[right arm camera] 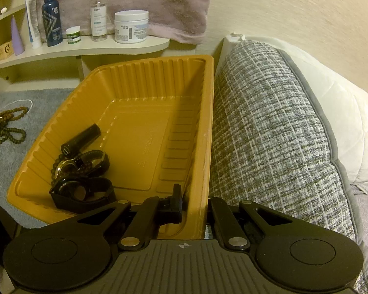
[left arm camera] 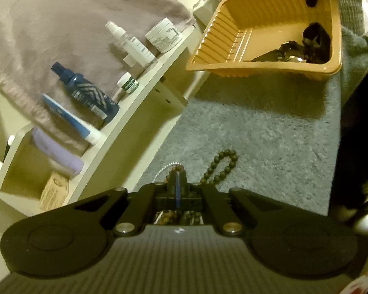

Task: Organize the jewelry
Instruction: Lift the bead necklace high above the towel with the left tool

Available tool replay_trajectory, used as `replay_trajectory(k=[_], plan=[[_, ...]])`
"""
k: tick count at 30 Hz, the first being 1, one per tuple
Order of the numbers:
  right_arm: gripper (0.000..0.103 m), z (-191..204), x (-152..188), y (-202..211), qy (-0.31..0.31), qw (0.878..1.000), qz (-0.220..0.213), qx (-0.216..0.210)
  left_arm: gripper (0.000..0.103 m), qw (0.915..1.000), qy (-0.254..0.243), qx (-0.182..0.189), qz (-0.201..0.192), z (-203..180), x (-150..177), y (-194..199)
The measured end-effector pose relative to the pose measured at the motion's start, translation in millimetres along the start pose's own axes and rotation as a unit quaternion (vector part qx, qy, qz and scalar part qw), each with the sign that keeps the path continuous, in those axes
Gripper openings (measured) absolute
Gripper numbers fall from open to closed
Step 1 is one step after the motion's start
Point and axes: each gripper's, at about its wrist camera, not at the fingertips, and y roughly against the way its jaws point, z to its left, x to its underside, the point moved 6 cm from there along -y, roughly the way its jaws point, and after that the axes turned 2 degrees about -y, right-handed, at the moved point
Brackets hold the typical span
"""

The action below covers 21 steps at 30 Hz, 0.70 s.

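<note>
My left gripper [left arm camera: 177,180] is shut on a string of brown wooden beads [left arm camera: 220,166]. One loop of it sticks out to the right of the fingertips and more beads show beneath the jaws. A thin silver chain [left arm camera: 163,170] curves off just left of the tips; whether it is pinched too I cannot tell. The orange plastic tray [left arm camera: 257,36] lies beyond, on the grey fuzzy mat [left arm camera: 257,134]. My right gripper [right arm camera: 192,203] is shut on the tray's near rim [right arm camera: 201,183]. Inside the tray lie a black tube [right arm camera: 81,139], dark watches [right arm camera: 83,192] and bracelets [right arm camera: 82,161].
A white shelf [right arm camera: 85,49] left of the tray carries spray bottles [right arm camera: 52,17], tubes and a white jar [right arm camera: 131,25], with a pinkish towel [right arm camera: 147,0] hanging behind. A grey woven cushion [right arm camera: 269,134] stands against the tray's right side. More brown beads [right arm camera: 7,127] lie on the mat.
</note>
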Motion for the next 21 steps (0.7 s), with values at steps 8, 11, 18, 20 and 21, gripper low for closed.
replay_trajectory(k=[8,11,18,20,21], plan=[[0.004,0,0,1,0.000,1.000,0.000,0.000,0.010,0.9945,0.086,0.010,0.060,10,38,3],[0.004,0,0,1,-0.001,1.000,0.000,0.000,0.013,0.9906,0.114,-0.003,0.076,12,51,2],[0.004,-1,0,1,-0.001,1.000,0.001,0.000,0.014,0.9926,0.081,-0.025,0.087,5,57,-7],[0.004,-1,1,0,-0.001,1.000,0.002,0.000,0.016,0.9949,0.042,-0.030,0.087,3,56,-12],[0.004,0,1,0,-0.001,1.000,0.002,0.000,0.017,0.9956,0.018,-0.030,0.087,1,55,-16]])
